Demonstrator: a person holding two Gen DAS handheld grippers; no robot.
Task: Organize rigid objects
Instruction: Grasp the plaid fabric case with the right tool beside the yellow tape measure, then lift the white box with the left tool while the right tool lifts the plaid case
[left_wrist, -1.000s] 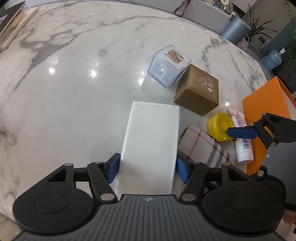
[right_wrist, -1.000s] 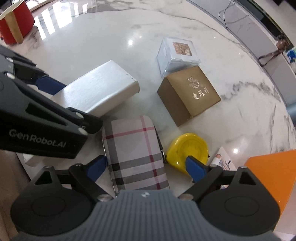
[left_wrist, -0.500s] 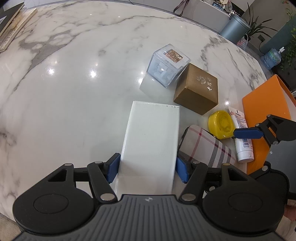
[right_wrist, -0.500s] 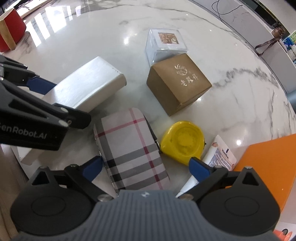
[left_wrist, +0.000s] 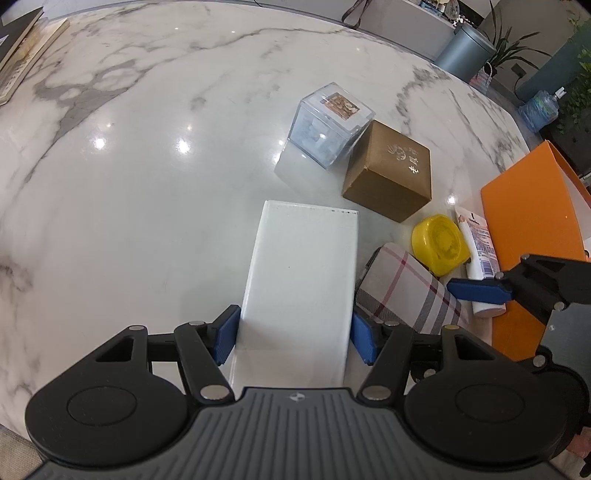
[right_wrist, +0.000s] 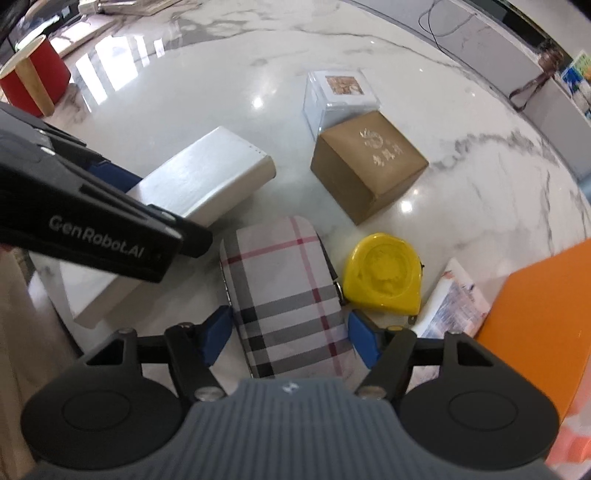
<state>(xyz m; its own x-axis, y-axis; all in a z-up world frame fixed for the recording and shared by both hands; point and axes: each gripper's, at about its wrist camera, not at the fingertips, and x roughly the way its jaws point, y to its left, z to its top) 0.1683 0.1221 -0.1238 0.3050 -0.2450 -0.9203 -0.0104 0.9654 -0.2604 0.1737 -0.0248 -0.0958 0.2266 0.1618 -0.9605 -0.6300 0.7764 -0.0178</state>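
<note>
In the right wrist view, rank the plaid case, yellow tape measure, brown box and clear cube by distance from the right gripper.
1. Plaid case, between the right gripper's fingers.
2. Yellow tape measure, just right.
3. Brown box, farther ahead.
4. Clear cube, behind the box.

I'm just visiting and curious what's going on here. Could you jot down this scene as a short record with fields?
Surface: white marble table
Left gripper: pads against both sides of the white box
Right gripper: straddling the plaid case, small gaps at the pads
Beside the case: yellow tape measure, then a white tube
Further back: brown cardboard box touching a clear cube box
Right edge: orange box
Far left in right view: red cup
</note>
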